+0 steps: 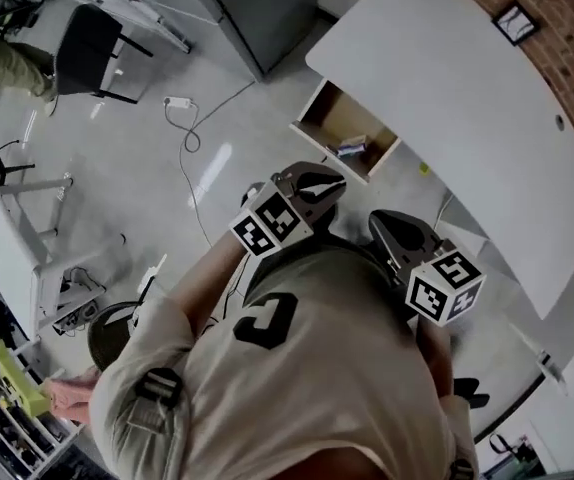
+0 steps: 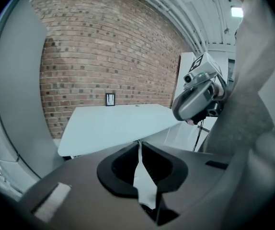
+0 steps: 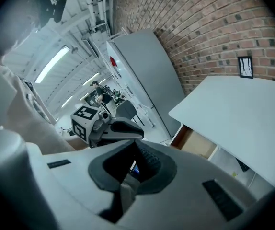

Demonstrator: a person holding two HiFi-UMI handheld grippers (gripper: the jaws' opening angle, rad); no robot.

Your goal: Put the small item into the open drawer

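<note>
An open wooden drawer [image 1: 319, 118] juts from under the white table [image 1: 467, 98], and small items [image 1: 350, 148] lie in it. Both grippers hang close to my chest, short of the drawer. My left gripper [image 1: 337, 185] has its jaws together at the tips [image 2: 139, 145], with only a pale slit between the pads and nothing gripped. My right gripper [image 1: 377, 220] is also shut [image 3: 136, 145]. A tiny blue and white speck [image 3: 133, 168] shows low between its pads, too small to identify. The drawer [image 3: 195, 143] lies ahead in the right gripper view.
A grey cabinet [image 1: 257, 8] stands left of the table against the brick wall [image 1: 567, 38]. A cable with a power strip [image 1: 182, 108] runs over the floor. A black chair [image 1: 92, 38], a seated person [image 1: 7, 63] and a white desk [image 1: 12, 248] are at the left.
</note>
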